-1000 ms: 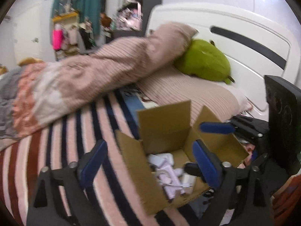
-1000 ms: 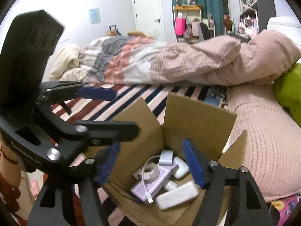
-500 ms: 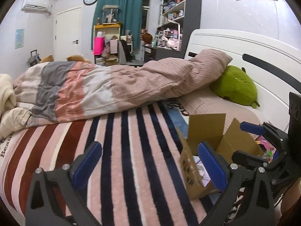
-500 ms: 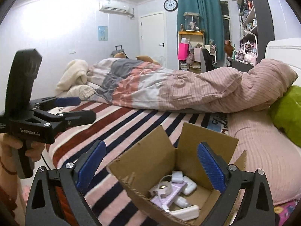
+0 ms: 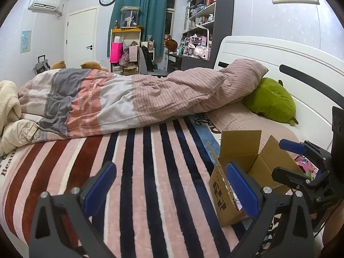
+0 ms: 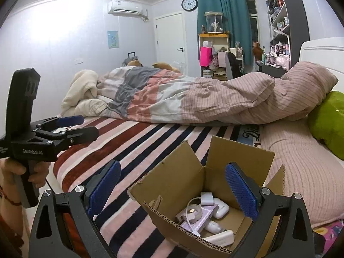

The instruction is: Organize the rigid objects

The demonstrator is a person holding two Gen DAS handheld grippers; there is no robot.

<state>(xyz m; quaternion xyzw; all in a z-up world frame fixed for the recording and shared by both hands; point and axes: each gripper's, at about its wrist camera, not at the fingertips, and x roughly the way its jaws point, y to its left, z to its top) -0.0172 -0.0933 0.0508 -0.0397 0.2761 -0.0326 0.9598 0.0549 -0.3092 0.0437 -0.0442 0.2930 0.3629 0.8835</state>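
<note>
An open cardboard box (image 6: pixel 178 185) sits on the striped bedspread near the bed's front edge; it also shows in the left wrist view (image 5: pixel 240 150). Inside lie several small white and lilac items: an earbud case (image 6: pixel 221 210), a coiled white cable (image 6: pixel 193 212), a lilac flat box (image 6: pixel 193 225), a white power bank (image 6: pixel 221 238). My right gripper (image 6: pixel 172 189) is open and empty above the box. My left gripper (image 5: pixel 169 187) is open and empty over the bedspread, left of the box; it shows in the right wrist view (image 6: pixel 73 126).
A rumpled pink, grey and white duvet (image 5: pixel 129 99) lies across the bed behind the box. A green plush (image 5: pixel 271 101) rests by the white headboard (image 5: pixel 279 58). The striped bedspread (image 5: pixel 150 172) stretches left of the box. Shelves and clutter stand at the far wall.
Both grippers have pulled back and up from the box. The left gripper has swung left, off the box and over the bedspread. Both stay open and empty.
</note>
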